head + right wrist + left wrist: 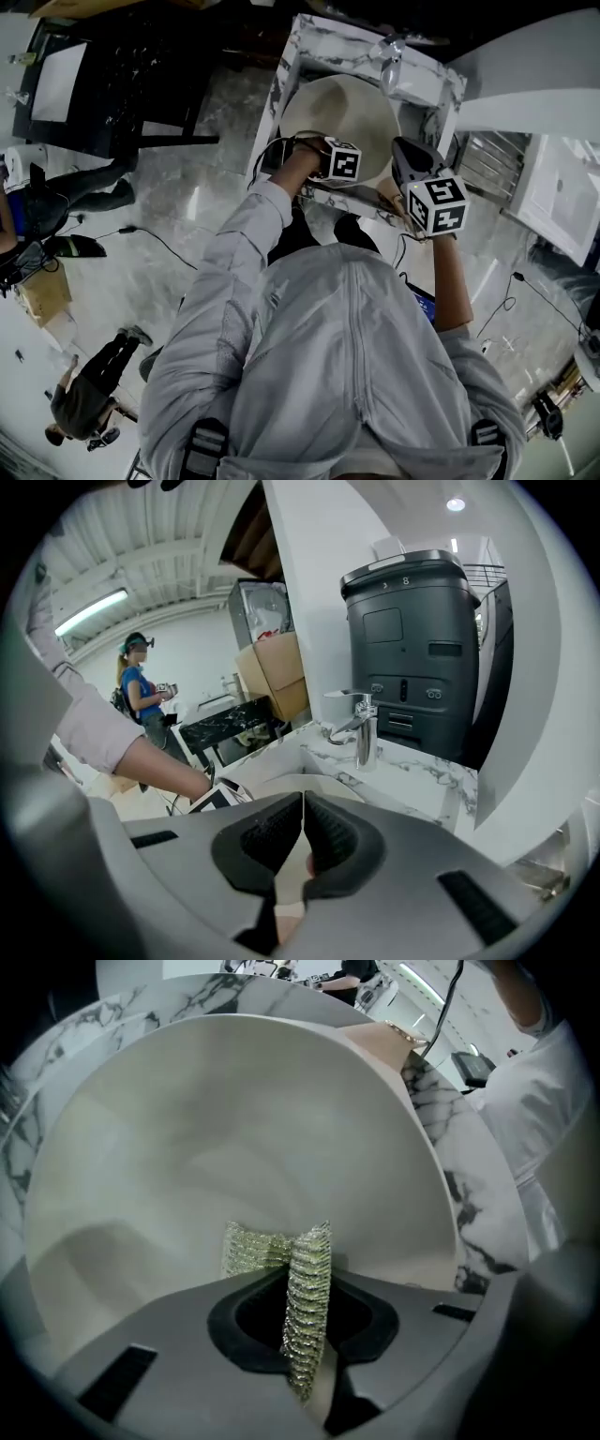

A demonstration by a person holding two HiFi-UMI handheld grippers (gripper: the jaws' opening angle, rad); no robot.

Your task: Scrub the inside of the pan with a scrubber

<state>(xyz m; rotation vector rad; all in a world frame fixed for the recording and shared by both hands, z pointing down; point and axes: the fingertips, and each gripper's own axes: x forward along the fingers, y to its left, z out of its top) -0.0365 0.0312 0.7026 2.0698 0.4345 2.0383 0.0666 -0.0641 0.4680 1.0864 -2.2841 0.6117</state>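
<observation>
The left gripper (314, 1283) pinches the mesh scrubber (302, 1321) upright between its jaws, its far end pressed against the inside of the pale pan (234, 1129). The right gripper (302, 829), to its right, is closed on the pan's handle (286, 922).

Cream round pan (234, 1147) lies mostly open inside; a gold mesh scrubber (305, 1288) occupies its near side, veined white marble sink walls (469, 1194) crowd its rim, a chrome tap (361, 726) apparently behind.
</observation>
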